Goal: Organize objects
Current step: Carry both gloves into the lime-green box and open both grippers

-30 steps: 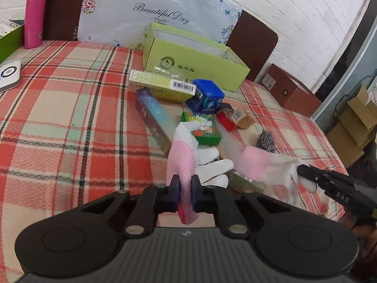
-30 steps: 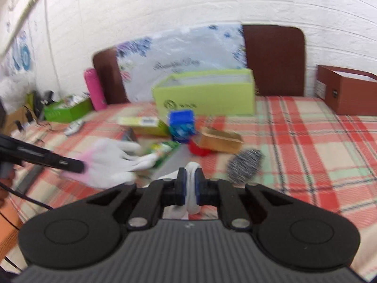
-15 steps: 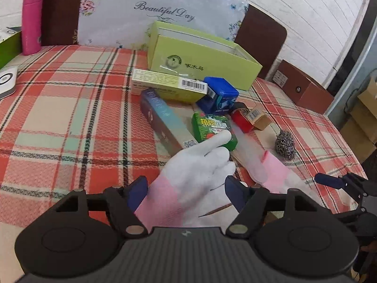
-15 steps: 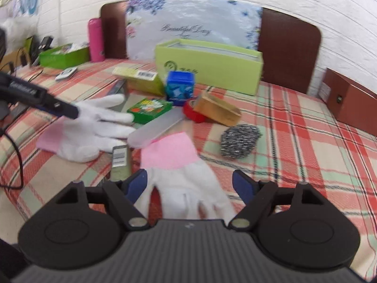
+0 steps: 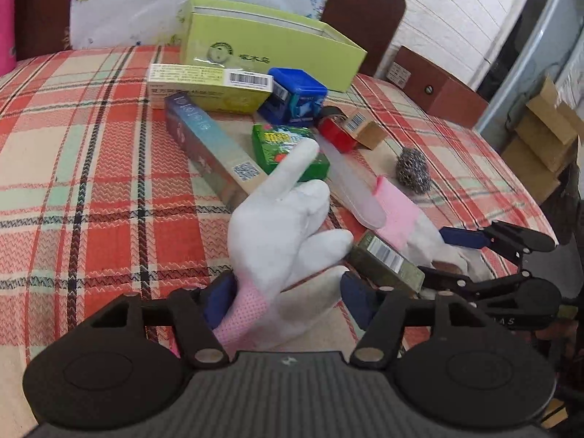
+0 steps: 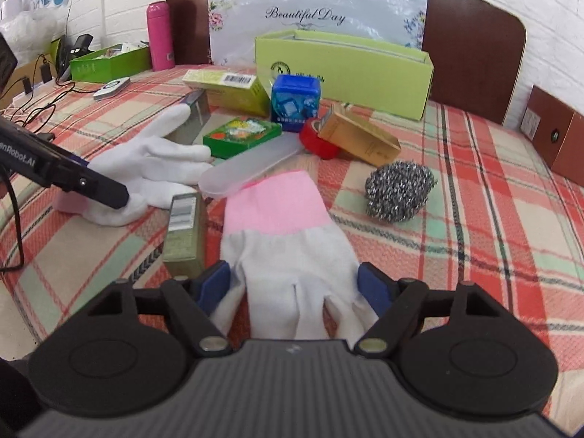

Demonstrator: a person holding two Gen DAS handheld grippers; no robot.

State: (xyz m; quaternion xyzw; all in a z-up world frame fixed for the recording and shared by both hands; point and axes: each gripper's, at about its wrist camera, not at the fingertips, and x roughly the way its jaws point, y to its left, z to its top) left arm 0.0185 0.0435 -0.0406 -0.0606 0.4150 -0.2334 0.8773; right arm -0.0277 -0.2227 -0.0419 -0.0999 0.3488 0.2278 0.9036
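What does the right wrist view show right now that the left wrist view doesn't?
Only the right wrist view: a green tray, a white remote, black cables, and the whole pink bottle.

Only the left wrist view: stacked cardboard boxes off the table's right.

Both: the lime box, blue cube box, steel scourer, and two white gloves. Each view shows its own tongs closing around one glove, left tongs, right tongs; neither pair grips yet.
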